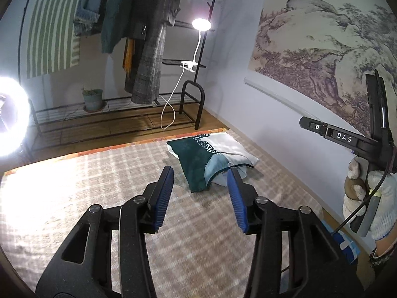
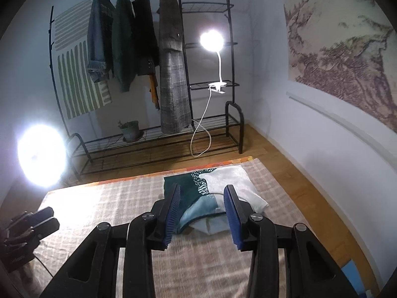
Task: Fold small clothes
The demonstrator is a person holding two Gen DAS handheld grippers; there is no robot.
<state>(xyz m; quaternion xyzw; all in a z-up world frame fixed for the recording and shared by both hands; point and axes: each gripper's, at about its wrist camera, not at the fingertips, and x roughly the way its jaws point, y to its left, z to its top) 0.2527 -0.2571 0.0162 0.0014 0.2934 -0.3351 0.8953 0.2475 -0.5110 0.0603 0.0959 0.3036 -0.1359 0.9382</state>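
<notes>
Clothes are what we reach for, and both our grippers hang spread and empty above the checked rug (image 1: 104, 173). Our right gripper (image 2: 201, 213) is the nearer one: between its parted fingers we see the near hem of the small garment (image 2: 198, 198), a teal, green and white piece lying partly folded near the rug's far right corner. From our left gripper (image 1: 201, 193) it lies ahead and slightly right, further off. Its long axis seems to run away from us, so we judge the right should lead.
</notes>
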